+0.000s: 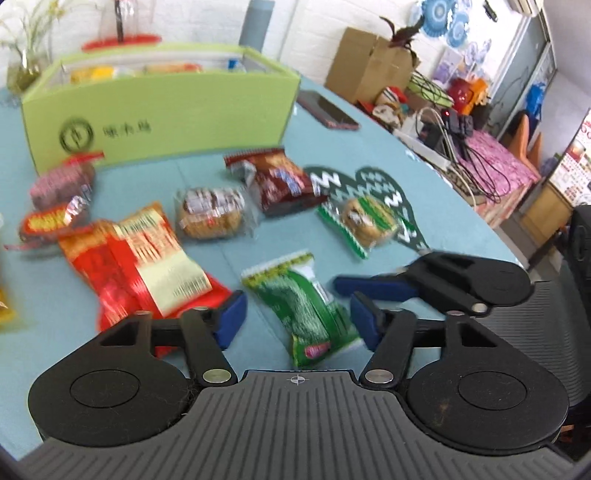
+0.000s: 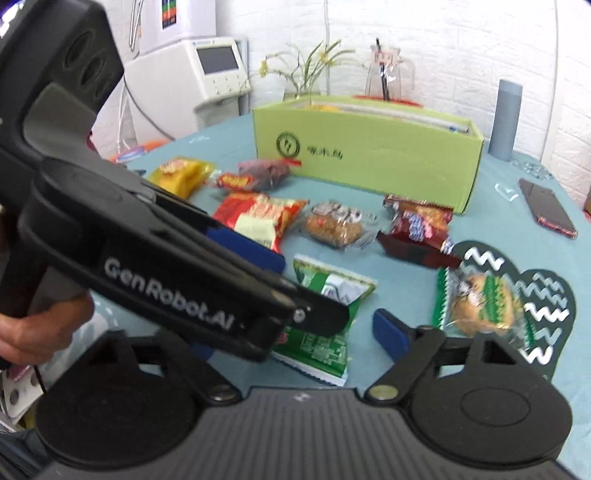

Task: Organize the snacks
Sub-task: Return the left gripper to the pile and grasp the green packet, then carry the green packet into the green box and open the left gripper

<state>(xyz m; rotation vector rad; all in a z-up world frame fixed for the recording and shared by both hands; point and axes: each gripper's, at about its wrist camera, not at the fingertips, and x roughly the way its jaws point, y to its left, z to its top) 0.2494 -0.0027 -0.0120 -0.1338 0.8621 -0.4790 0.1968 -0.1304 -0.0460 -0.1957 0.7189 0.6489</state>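
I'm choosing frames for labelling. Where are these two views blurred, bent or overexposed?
Left wrist view: snacks smeared, worst on the red packet; table edge bends with the fisheye. Right wrist view: the left gripper fills the left side, softly blurred; green box print unreadable; white wall nearly washed out.

Bright, even daylight on my bench [image 1: 229, 266], no hard shadows. Green box [image 1: 159, 110] is my ref: packets in front of it are motion-smeared in both views, flowers [image 1: 29, 33] behind it washed out. Fisheye bends edges, corners go dark. White wall [image 2: 424, 48] behind box nr blown out.
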